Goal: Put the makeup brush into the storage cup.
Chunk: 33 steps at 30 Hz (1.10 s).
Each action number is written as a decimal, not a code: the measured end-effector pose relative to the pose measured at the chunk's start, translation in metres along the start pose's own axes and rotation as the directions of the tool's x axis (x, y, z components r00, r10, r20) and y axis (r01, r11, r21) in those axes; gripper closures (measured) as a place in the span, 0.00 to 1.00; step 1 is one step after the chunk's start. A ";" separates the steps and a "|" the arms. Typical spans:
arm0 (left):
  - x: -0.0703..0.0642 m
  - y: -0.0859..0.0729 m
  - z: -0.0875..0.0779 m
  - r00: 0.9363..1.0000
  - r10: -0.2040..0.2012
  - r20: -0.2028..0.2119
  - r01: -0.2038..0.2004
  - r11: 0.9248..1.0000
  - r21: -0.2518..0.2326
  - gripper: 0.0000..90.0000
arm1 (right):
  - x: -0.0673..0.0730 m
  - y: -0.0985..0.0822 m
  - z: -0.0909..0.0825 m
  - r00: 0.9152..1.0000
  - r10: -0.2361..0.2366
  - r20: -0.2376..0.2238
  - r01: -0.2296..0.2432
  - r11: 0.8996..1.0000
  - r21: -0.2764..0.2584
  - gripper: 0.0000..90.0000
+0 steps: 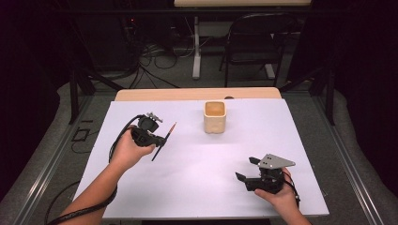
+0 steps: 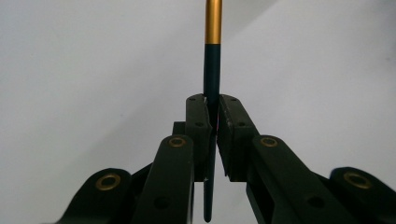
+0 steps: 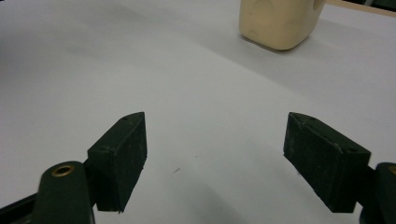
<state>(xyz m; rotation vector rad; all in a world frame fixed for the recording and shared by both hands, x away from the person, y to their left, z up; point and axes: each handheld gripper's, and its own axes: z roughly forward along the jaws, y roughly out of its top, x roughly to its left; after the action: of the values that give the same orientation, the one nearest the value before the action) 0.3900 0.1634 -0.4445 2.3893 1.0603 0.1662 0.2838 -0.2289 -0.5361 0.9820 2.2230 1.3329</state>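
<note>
My left gripper [image 1: 160, 139] is shut on a thin dark paintbrush [image 1: 164, 140] and holds it above the white sheet at the left. In the left gripper view the paintbrush [image 2: 212, 74] runs straight up between the two pads, dark green shaft with a gold ferrule at the top. A cream square cup [image 1: 215, 117] stands upright at the back middle of the sheet, to the right of the brush. My right gripper [image 1: 247, 169] rests low at the front right, open with nothing between its fingers. In the right gripper view the cup [image 3: 278, 23] stands far ahead of the gripper [image 3: 240, 154].
A white sheet [image 1: 202, 187] covers most of the wooden table [image 1: 141, 95]. Beyond the table stand a dark folding chair [image 1: 256, 42] and a desk leg, with cables on the floor. Black curtains close both sides.
</note>
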 end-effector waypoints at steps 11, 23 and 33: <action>-0.021 -0.002 -0.007 0.997 0.037 0.068 -0.030 0.995 -0.093 0.92 | 0.000 0.000 0.000 1.000 0.002 0.000 -0.002 1.000 0.001 0.24; -0.026 -0.009 -0.008 0.990 0.017 0.140 0.012 0.979 -0.202 0.92 | 0.000 0.000 0.000 1.000 0.003 0.000 -0.003 1.000 0.002 0.24; -0.032 -0.013 -0.009 0.983 0.018 0.181 0.033 0.961 -0.276 0.92 | 0.000 0.000 0.000 1.000 0.003 -0.001 -0.003 1.000 0.003 0.24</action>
<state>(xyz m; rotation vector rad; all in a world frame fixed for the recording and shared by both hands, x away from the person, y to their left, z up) 0.3566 0.1514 -0.4404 2.1028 0.8963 0.0850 0.2838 -0.2288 -0.5364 0.9866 2.2253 1.3317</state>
